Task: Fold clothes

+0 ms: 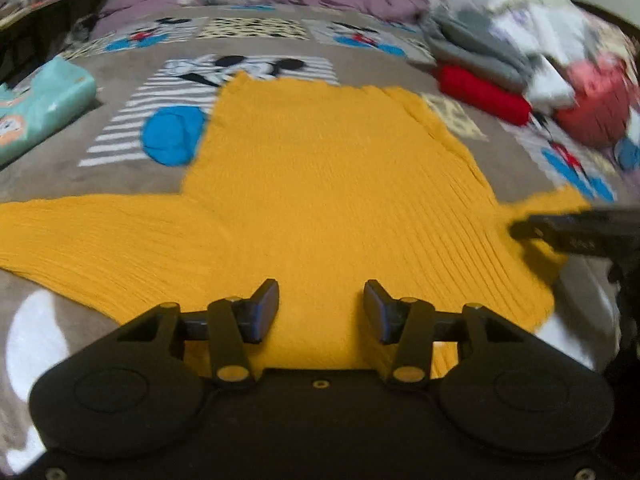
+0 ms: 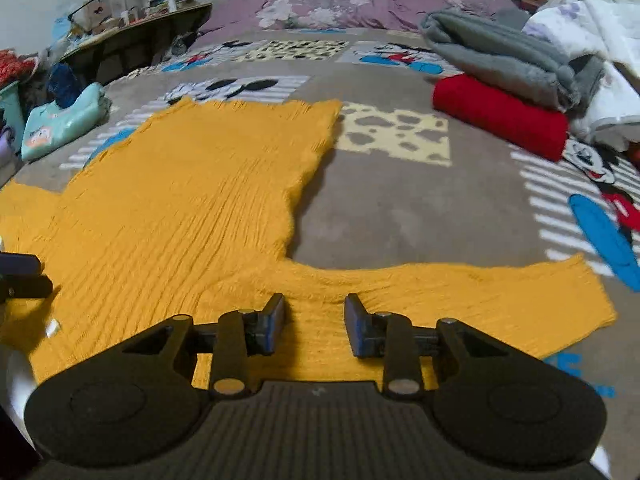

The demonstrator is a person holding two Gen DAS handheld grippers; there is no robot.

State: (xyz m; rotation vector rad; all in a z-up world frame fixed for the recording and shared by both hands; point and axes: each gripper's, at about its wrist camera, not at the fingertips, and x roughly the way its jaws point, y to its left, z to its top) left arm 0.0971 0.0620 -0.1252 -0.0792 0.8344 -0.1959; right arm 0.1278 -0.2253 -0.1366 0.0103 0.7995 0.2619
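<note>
**Yellow sweater flat on the bed, both grippers over its near edge**

I'm looking across a bed covered by a grey-brown cartoon-print blanket [image 2: 400, 208], with a rumpled purple floral duvet [image 2: 340, 4] bunched at the far end. On the left in my right wrist view, a cluttered dark shelf [image 2: 132, 32] runs along the wall.

Spread across the blanket is the yellow ribbed sweater [image 1: 320, 184], lying flat, its body reaching away from me and one sleeve stretched out to each side. In my right wrist view the right-hand sleeve [image 2: 500, 296] lies straight out over the blanket.

Off to the right sits a pile of clothes: a grey fleece [image 2: 504, 56] resting on a folded red garment [image 2: 500, 120], with white fabric [image 2: 600, 20] beside them. That pile is blurred in my left wrist view. On the left edge of the bed there's a mint-green folded item [image 2: 64, 124].

My left gripper [image 1: 321, 306] hangs over the sweater's near edge, jaws apart, nothing between them. My right gripper [image 2: 315, 322] is over the near edge by the sleeve, jaws likewise apart, gripping nothing.
</note>
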